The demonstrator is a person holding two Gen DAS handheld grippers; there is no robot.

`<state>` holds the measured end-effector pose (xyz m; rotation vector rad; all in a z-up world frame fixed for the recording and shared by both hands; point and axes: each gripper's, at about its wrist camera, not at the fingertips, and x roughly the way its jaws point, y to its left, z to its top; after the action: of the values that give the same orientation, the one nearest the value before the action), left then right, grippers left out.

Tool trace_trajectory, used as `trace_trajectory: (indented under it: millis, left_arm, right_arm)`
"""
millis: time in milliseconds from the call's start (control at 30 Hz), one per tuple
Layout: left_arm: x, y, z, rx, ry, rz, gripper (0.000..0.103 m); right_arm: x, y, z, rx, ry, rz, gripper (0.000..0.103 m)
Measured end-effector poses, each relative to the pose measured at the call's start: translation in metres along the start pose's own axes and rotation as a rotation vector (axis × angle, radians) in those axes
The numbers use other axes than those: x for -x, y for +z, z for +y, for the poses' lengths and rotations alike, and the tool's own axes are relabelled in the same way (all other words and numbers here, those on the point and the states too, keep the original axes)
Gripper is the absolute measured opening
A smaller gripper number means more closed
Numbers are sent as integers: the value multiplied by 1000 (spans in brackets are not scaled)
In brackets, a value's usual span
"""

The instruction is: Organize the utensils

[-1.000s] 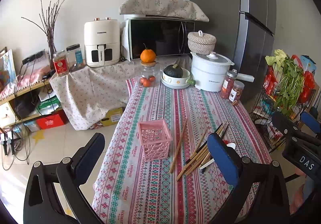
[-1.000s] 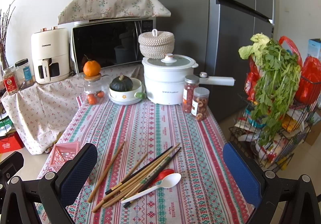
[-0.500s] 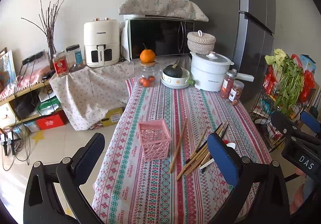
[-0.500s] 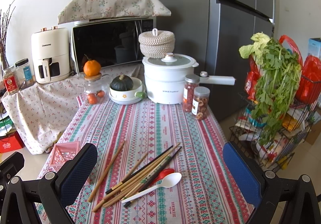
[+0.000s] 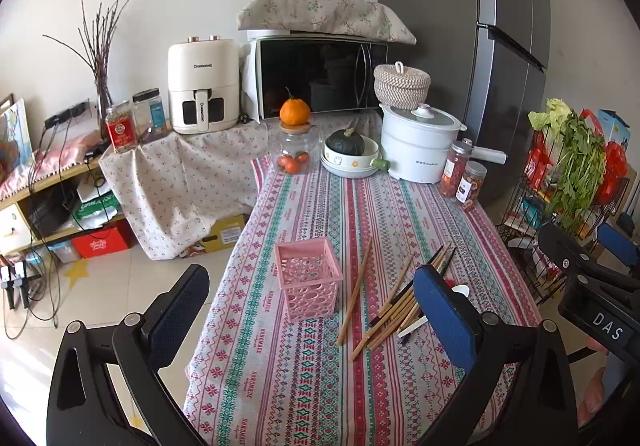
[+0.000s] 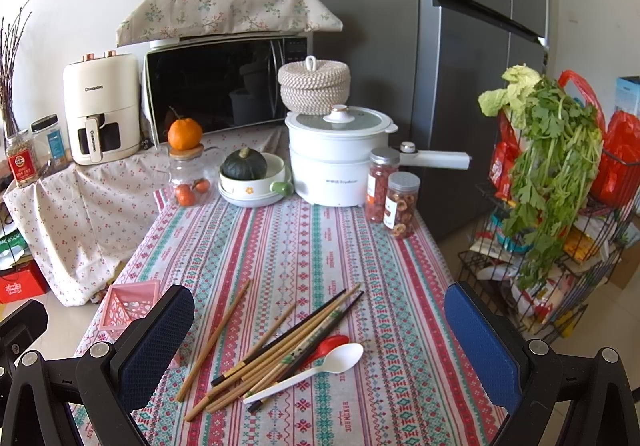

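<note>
At the far left of the left wrist view, a shelf (image 5: pixel 24 198) holds bags and boxes, and a vase of bare twigs (image 5: pixel 100 58) stands behind two jars (image 5: pixel 136 122). Next to them sits a cream air fryer (image 5: pixel 203 86), then a microwave (image 5: pixel 316 80) under a flowered cloth. The table (image 5: pixel 320 386), covered in a striped patterned cloth, runs forward from there. The left gripper (image 5: pixel 312 314) hangs above the table's near end with its jaws spread wide and nothing between them. A pink basket (image 5: pixel 310 280) stands upright and empty on the cloth, toward the left edge. Just right of it lies a single wooden chopstick (image 5: pixel 355 292), apart from the main pile. In the right wrist view, the chopsticks (image 6: pixel 288 346), some wooden and some dark, lie fanned in a loose heap with a red spoon (image 6: pixel 330 344) and a white spoon (image 6: pixel 316 370) touching their right side. The right gripper (image 6: pixel 320 350) hovers over this heap, its jaws also spread wide and holding nothing. At the far end of the table stand a glass jar (image 6: pixel 188 178) with an orange (image 6: pixel 184 134) on its lid, a bowl (image 6: pixel 256 186) carrying a dark green squash (image 6: pixel 244 164), a white pot (image 6: pixel 338 158) with a woven basket (image 6: pixel 314 84) behind it, and two snack jars (image 6: pixel 394 194). A grey fridge (image 6: pixel 460 66) rises behind, and at the far right a wire rack (image 6: pixel 540 278) holds leafy greens (image 6: pixel 548 150) and red bags (image 6: pixel 616 162).
</note>
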<state>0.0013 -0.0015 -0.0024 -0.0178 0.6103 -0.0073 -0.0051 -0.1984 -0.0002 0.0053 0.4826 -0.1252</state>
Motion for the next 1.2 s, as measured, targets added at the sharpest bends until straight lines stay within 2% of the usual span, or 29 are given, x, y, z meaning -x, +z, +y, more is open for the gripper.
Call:
trace_trajectory:
  millis: [500,667,833,1000,1100,1200]
  left_arm:
    - [-7,2,-1,-7,-17,18,103]
    - [-26,17,-14,-94,-43,32,103]
    - [-65,31,-27,-134,-116,159,103]
    - [-120,42,-57,-243,-140,322,103]
    - [-158,47,-66,-219,-143,428,103]
    - [-191,49,-73,-199,-158,500,103]
  right_arm:
    - [-6,3,-6,-26,-15,14,103]
    - [-23,14,-21,-66,-28,51,103]
    - [-51,25,-41,-97,-45,114,103]
    - [-104,32,-57,-123,-45,242,103]
    - [-141,25,-63,-119,-50,357,103]
    - [-166,11,-74,-138,-57,423,103]
